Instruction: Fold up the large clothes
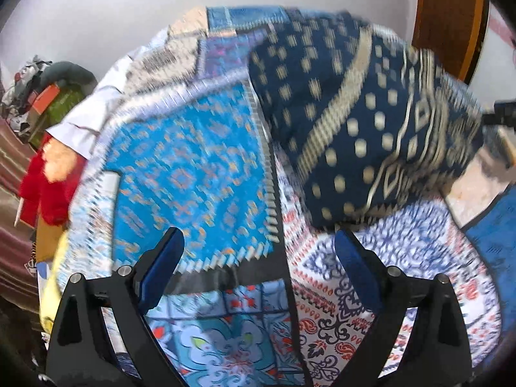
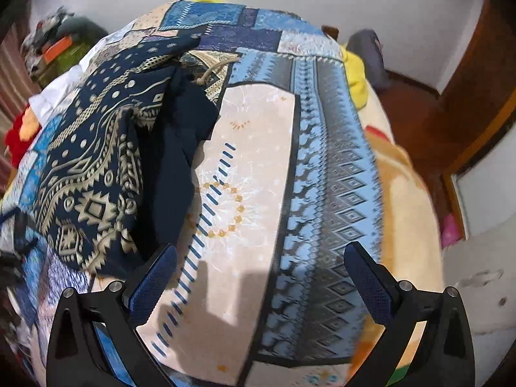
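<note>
A dark navy garment with cream dots and geometric bands lies crumpled on a patchwork bedspread. In the left wrist view it fills the upper right, beyond and to the right of my left gripper, which is open over the spread with nothing between its blue pads. In the right wrist view the same garment lies heaped at the left, its plain dark lining and a cream drawstring showing. My right gripper stands open above the beige and blue patches, its left finger close to the garment's near edge.
The patchwork spread covers a bed. Red and orange clothes and a white cloth lie at its left side, yellow fabric at the far right. A cluttered pile stands by the wall. Wooden door frame at right.
</note>
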`<move>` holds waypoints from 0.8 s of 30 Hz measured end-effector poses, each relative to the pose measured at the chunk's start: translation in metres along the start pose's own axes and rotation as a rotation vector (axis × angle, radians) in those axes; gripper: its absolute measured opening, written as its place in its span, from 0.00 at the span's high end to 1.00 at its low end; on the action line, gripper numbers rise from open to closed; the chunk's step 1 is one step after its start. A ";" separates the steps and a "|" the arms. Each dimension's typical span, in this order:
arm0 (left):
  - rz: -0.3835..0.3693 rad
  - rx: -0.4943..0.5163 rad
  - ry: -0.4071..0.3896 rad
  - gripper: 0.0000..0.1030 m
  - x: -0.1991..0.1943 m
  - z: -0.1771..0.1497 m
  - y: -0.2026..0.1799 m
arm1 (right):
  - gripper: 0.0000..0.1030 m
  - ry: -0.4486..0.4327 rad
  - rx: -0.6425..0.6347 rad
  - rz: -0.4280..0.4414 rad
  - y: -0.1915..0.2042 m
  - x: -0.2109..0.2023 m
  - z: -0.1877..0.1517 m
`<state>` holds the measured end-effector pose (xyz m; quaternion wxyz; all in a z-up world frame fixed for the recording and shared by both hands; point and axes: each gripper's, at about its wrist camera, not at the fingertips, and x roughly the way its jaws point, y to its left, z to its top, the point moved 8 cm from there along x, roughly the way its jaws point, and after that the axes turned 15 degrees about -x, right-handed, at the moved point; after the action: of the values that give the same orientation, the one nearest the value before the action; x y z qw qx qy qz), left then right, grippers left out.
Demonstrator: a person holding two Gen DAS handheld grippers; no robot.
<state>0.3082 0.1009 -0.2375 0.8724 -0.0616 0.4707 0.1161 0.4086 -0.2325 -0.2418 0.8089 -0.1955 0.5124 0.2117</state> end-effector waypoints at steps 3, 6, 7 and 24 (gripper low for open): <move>-0.025 -0.020 -0.049 0.07 -0.020 0.024 0.002 | 0.00 -0.029 -0.006 0.048 0.000 -0.015 0.003; -0.061 -0.047 -0.072 0.06 -0.037 0.046 -0.004 | 0.00 -0.088 -0.016 0.080 0.006 -0.035 0.018; -0.067 -0.053 -0.079 0.05 -0.037 0.052 -0.005 | 0.00 -0.108 -0.017 0.098 0.010 -0.041 0.023; -0.359 -0.308 0.164 0.03 0.064 0.100 -0.029 | 0.00 -0.021 0.042 0.385 0.055 0.049 0.092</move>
<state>0.4306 0.1039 -0.2357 0.8183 -0.2859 0.4980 0.0241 0.4661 -0.1303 -0.2550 0.7626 -0.0748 0.5362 0.3539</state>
